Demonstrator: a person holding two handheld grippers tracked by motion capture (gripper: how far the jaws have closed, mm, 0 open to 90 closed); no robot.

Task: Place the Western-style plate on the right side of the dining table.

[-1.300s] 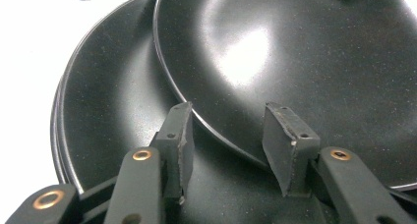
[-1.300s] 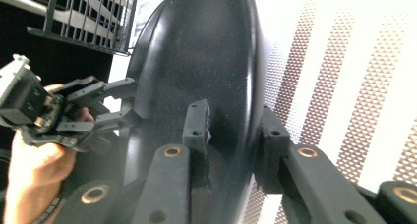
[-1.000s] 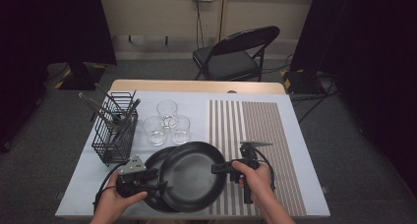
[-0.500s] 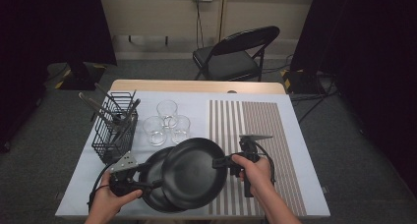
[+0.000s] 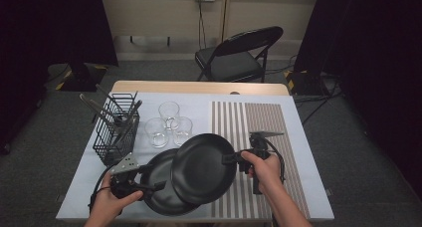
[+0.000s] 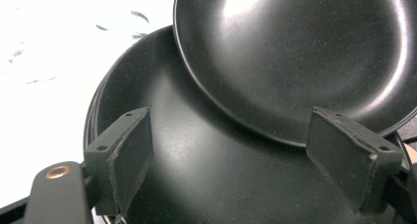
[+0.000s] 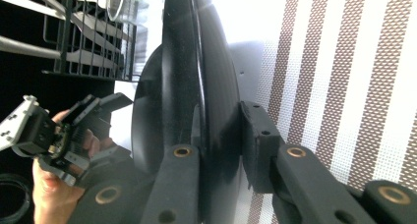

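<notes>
Lifted clear of lower plate [image 5: 161,189] since a second ago: upper plate [image 5: 204,168], lower centre, clamped in right gripper [image 5: 238,160]; left gripper [image 5: 149,185] jaws just opened, spread, nothing pinched. Separation looks done.

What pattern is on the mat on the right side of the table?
Brown and white stripes running lengthwise on the woven placemat, clearest in the high view.

A black wire basket [image 5: 117,132] stands at the left of the white tabletop [image 5: 308,187], holding metal utensils [image 5: 97,110] that lean out to the left. Three clear drinking glasses [image 5: 169,123] are grouped just beside it, close together. A brown-and-white striped placemat [image 5: 259,120] lies on the right. A black folding chair [image 5: 239,57] stands beyond the far edge.
</notes>
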